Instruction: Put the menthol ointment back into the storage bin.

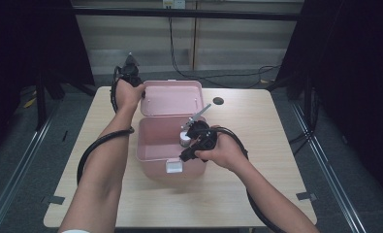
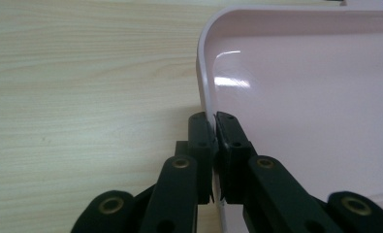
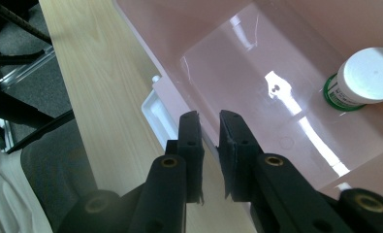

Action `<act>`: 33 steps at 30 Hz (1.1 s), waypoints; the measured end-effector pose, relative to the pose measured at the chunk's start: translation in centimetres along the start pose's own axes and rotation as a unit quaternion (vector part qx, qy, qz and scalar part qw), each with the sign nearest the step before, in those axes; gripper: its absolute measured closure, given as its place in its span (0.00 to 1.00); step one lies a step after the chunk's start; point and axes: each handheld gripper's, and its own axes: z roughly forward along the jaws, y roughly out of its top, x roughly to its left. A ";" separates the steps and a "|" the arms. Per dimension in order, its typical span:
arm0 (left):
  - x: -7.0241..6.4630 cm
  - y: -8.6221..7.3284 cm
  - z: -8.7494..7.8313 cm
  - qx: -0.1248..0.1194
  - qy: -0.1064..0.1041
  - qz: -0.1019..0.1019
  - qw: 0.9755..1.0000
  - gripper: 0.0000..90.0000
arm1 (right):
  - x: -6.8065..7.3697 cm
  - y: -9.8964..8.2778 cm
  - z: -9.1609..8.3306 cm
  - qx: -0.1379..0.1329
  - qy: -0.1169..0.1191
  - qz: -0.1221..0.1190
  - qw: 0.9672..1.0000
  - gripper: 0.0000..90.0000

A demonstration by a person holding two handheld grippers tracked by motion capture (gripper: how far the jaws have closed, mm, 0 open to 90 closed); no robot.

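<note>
I see a glossy pale pink plastic box (image 1: 155, 145) with its matching pink lid (image 2: 305, 87) on my pale wood-grain table (image 1: 257, 126). Inside sits a small white-capped jar (image 3: 361, 80) with a green-and-white label. Both my grippers' jaws are matt black with brass-coloured rivets.

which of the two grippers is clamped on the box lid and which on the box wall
The left gripper pinches the rim of the open pink lid. The right gripper straddles the front wall of the box, near its white latch.

A light wooden table (image 1: 257, 189) carries the things. A pink box (image 1: 152, 155) with open lid (image 1: 172, 97) stands directly on it.
</note>
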 end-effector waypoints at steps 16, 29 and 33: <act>0.4 0.4 -2.0 0.000 -0.006 0.004 1.000 0.96 | 0.3 0.8 0.0 0.006 -0.002 -0.001 1.000 0.93; 0.5 0.4 -3.0 -0.009 -0.013 0.006 1.000 0.96 | 0.5 1.2 0.0 0.014 -0.015 -0.009 1.000 0.94; 0.5 0.3 -3.5 -0.010 -0.013 0.011 1.000 0.96 | 0.6 1.3 0.0 0.014 -0.019 -0.008 1.000 0.94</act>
